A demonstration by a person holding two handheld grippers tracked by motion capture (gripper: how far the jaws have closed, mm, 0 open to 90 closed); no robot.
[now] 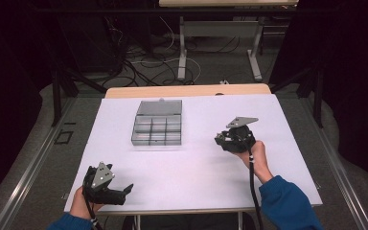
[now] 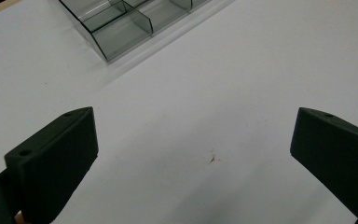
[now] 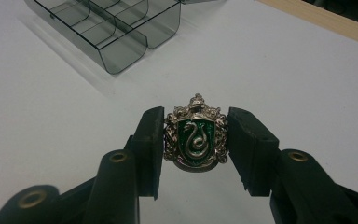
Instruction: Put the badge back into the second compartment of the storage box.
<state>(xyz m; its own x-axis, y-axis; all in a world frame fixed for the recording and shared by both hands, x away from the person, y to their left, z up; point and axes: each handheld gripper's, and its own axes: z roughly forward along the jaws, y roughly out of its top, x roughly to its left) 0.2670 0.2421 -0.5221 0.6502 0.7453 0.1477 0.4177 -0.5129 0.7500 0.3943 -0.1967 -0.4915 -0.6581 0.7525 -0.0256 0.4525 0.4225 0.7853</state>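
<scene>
A silver crest badge [image 3: 196, 136] with a green shield and a silver snake sits between the black jaws of my right gripper [image 3: 196, 140], which is shut on it above the white table. In the high view my right gripper [image 1: 226, 139] is held right of centre, pointing left toward the clear compartment box [image 1: 157, 123]. My left gripper [image 1: 127, 190] rests near the front left edge; in its own view my left gripper [image 2: 193, 144] is open, nothing between its jaws. The box [image 3: 112, 23] lies ahead of the badge, and its corner [image 2: 126, 25] shows in the left gripper view.
The white table top [image 1: 191, 163] spans the scene, with a wooden strip [image 1: 187, 90] along its far edge. The box lid [image 1: 159, 107] lies open behind the compartments. Beyond the table are desk legs and cables on the floor.
</scene>
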